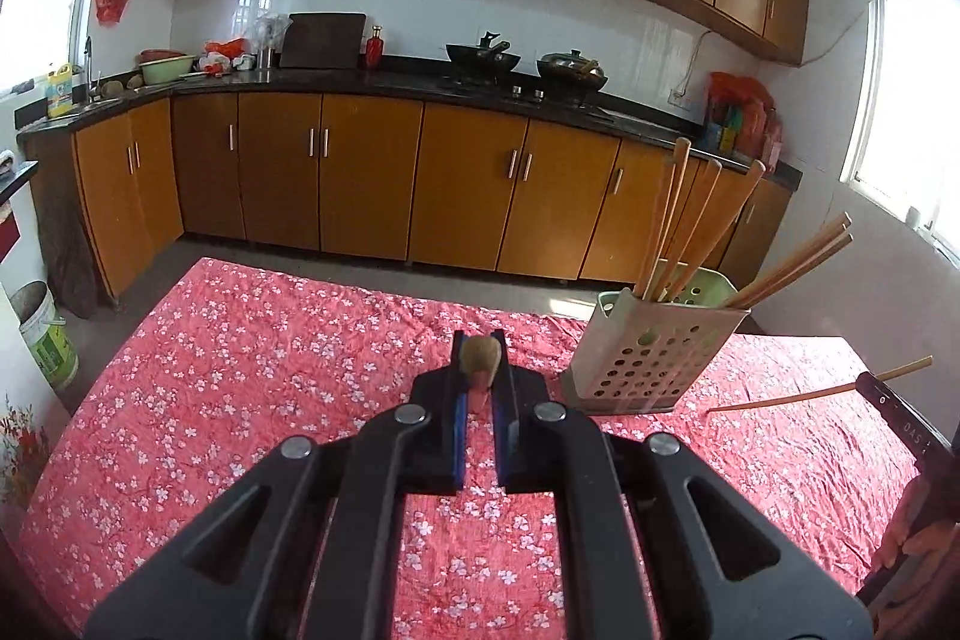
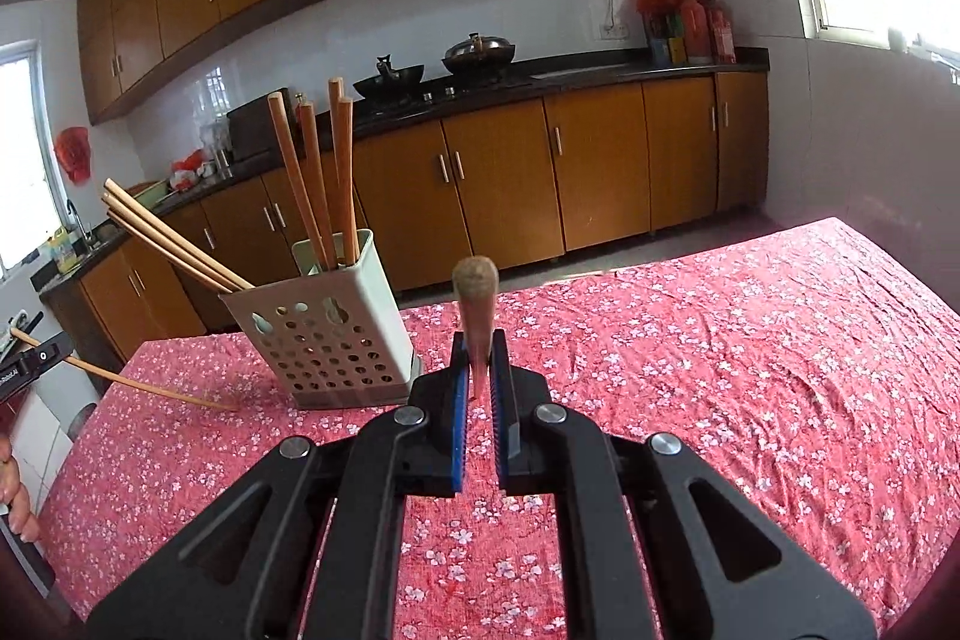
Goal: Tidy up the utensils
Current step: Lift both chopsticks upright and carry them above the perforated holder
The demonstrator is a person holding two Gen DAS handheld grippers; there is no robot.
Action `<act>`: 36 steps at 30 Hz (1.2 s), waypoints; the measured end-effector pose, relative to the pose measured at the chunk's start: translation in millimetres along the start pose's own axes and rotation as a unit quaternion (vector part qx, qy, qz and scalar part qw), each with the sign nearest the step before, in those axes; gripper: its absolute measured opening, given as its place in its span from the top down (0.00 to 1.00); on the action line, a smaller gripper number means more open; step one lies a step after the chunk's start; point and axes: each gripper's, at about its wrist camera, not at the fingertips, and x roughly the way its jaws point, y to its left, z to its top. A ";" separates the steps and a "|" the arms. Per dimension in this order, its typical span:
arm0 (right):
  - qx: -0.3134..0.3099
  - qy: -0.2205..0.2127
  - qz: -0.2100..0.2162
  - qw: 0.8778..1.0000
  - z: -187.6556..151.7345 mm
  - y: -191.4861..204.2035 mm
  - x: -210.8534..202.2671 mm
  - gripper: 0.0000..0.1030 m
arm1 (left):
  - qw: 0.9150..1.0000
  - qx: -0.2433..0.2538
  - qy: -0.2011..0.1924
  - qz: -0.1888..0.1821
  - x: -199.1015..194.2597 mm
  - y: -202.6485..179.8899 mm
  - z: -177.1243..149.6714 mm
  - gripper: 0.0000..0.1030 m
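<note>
Your left claw (image 1: 480,376) and right claw (image 2: 478,370) each grip a chopstick, apparently, above the red floral counter (image 2: 720,370); kitchen cabinets (image 1: 360,184) stand behind.

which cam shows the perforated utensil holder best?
Right wrist view: the pale green perforated plastic utensil holder appears whole, with its wooden chopsticks unclipped. Left wrist view shows it smaller, off to the right.

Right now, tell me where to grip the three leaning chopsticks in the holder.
Take the three leaning chopsticks on their bare shafts, midway between free ends and the holder rim, closing across the bundle from above. They lie side by side, slanting out over one corner, so pull along that slant. Free one first: the left gripper and right gripper each hold a chopstick.
</note>
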 end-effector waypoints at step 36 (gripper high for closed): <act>-0.014 -0.057 0.113 0.992 52.8 50.9 -62.8 0.93 | 0.993 0.015 -0.080 -0.084 -44.2 -63.1 56.5 0.92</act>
